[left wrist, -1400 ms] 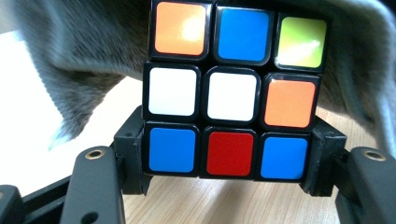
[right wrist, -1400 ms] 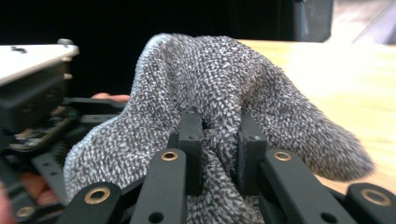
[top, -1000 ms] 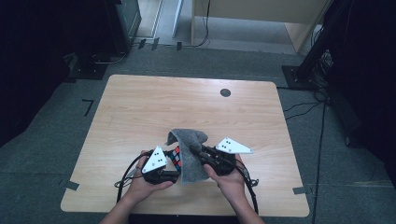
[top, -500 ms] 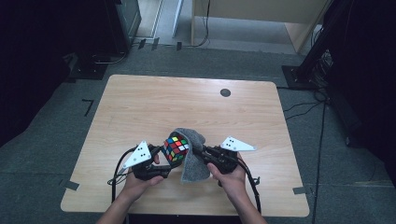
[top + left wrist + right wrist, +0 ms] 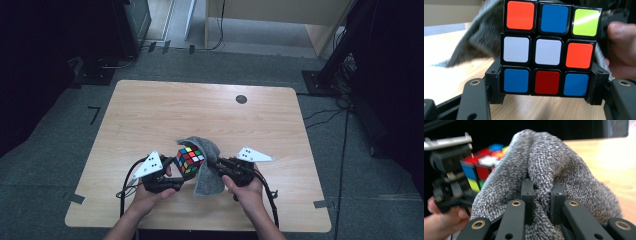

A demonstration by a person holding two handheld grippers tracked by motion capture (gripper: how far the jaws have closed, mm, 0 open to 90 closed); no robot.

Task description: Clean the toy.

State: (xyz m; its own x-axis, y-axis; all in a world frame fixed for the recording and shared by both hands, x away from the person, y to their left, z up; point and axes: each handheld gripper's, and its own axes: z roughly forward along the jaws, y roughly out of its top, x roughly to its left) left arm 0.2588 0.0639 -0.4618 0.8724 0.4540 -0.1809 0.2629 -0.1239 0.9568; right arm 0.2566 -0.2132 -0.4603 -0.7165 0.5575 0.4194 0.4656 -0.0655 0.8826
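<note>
A scrambled puzzle cube (image 5: 190,160) with coloured stickers hangs just above the wooden table (image 5: 150,115) near its front edge. My left gripper (image 5: 172,167) is shut on the cube; in the left gripper view the jaws clamp the bottom row of the cube (image 5: 547,47) from both sides. A grey knitted cloth (image 5: 205,167) drapes over the cube's far and right side and hangs down to the table. My right gripper (image 5: 216,164) is shut on the cloth, whose folds (image 5: 544,175) bunch between the jaws in the right gripper view. The cube (image 5: 482,161) shows behind the cloth there.
A small round dark hole (image 5: 241,99) sits in the table near its far edge. Black cables trail from both grippers over the front edge. Dark equipment stands and cables (image 5: 340,75) ring the table on the grey floor.
The left gripper has pulled the cube leftward out from under the cloth, so more of its coloured faces show. The cloth has slid to the cube's right side, still pinched by the right gripper.
</note>
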